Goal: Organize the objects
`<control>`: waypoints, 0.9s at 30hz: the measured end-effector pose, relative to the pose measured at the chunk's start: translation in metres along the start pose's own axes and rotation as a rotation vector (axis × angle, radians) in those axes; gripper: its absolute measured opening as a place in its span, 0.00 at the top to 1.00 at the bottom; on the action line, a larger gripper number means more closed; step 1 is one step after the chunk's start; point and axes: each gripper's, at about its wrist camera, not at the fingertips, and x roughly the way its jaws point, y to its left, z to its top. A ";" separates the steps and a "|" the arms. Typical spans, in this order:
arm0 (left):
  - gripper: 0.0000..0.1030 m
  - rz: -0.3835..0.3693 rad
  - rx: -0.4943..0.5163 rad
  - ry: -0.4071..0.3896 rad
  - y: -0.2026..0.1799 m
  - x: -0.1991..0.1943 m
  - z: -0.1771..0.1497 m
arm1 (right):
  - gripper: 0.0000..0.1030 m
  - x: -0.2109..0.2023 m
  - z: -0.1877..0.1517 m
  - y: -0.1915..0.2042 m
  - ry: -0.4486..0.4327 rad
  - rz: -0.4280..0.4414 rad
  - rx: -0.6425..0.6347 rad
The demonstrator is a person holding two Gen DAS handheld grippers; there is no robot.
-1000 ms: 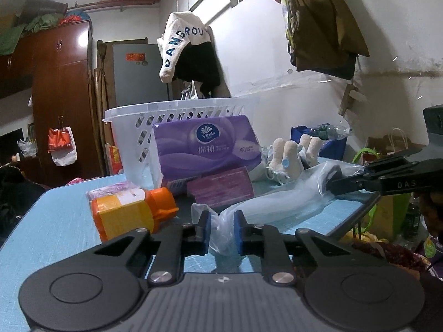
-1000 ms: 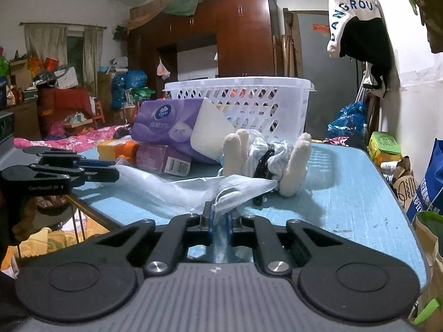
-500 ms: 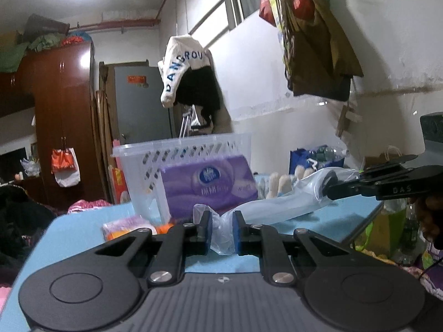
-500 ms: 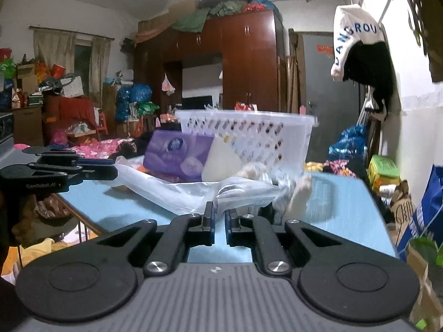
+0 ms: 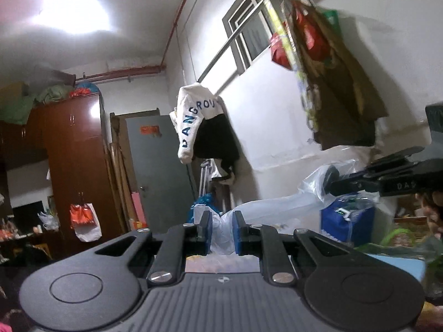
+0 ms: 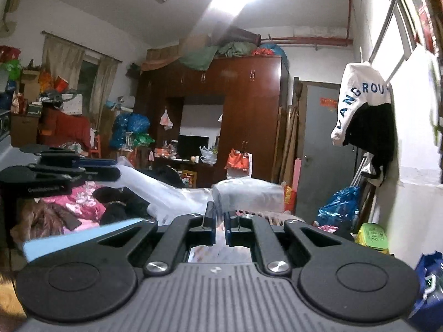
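The left gripper point(image 5: 220, 232) at lower centre of the left wrist view is clamped on one end of a clear plastic bag point(image 5: 265, 207). The bag stretches up toward the right edge of that frame, where the right gripper point(image 5: 331, 178) pinches its other end. In the right wrist view the right gripper point(image 6: 218, 228) is closed on the bag point(image 6: 246, 193) at lower centre, and the film runs left to the left gripper point(image 6: 116, 170) at middle left. A strip of the blue table point(image 6: 77, 238) shows at lower left. A white hoodie point(image 6: 360, 96) hangs on the wall at upper right.
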 end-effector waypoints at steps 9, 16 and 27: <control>0.82 -0.011 -0.047 0.181 0.049 0.115 0.005 | 0.93 0.118 0.000 -0.045 0.196 -0.015 0.100; 0.82 0.007 -0.097 0.344 0.070 0.182 -0.016 | 0.93 0.155 -0.020 -0.064 0.325 -0.050 0.147; 0.77 0.023 -0.114 0.415 0.077 0.193 -0.026 | 0.91 0.157 -0.022 -0.060 0.389 -0.078 0.145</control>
